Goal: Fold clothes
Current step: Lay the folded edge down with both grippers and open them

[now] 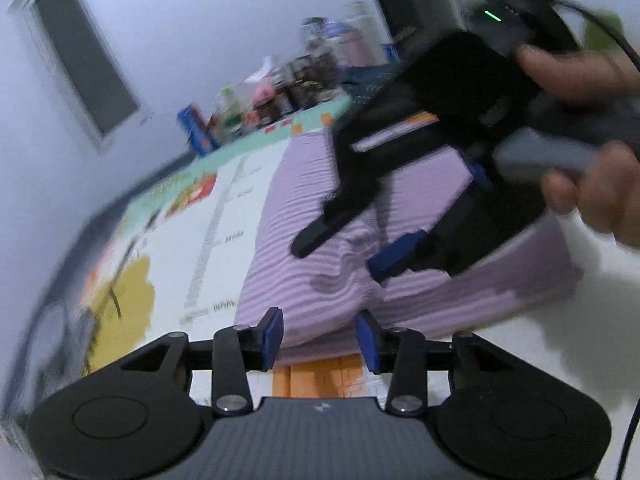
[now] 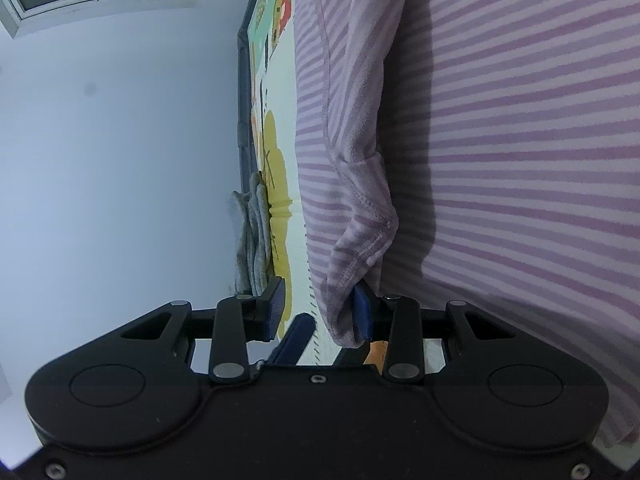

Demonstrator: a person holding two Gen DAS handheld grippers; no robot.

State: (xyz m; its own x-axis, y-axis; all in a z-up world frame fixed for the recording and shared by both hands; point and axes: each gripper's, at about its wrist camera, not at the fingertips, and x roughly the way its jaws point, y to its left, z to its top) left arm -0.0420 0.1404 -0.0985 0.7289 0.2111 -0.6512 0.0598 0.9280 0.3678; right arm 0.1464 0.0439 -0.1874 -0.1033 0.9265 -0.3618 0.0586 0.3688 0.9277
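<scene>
A purple-and-white striped garment [image 1: 312, 200] lies spread on a printed play mat [image 1: 224, 208]. My left gripper [image 1: 320, 336] is open at the garment's near edge, with its blue pads [image 1: 272, 334] either side of the hem and not closed on it. My right gripper [image 1: 344, 256], held by a person's hand [image 1: 592, 184], hovers over the middle of the garment with its fingers apart. In the right wrist view the right gripper [image 2: 319, 312] is open. A raised fold of the garment [image 2: 360, 240] rests against its right pad [image 2: 362, 312].
Bottles and cans [image 1: 280, 96] stand in a blurred row along the mat's far edge by the wall. A grey folded cloth [image 2: 250, 232] lies at the mat's border [image 2: 244, 120]. An orange patch [image 1: 316, 376] shows under the garment's near edge. A cable [image 1: 624, 432] hangs at right.
</scene>
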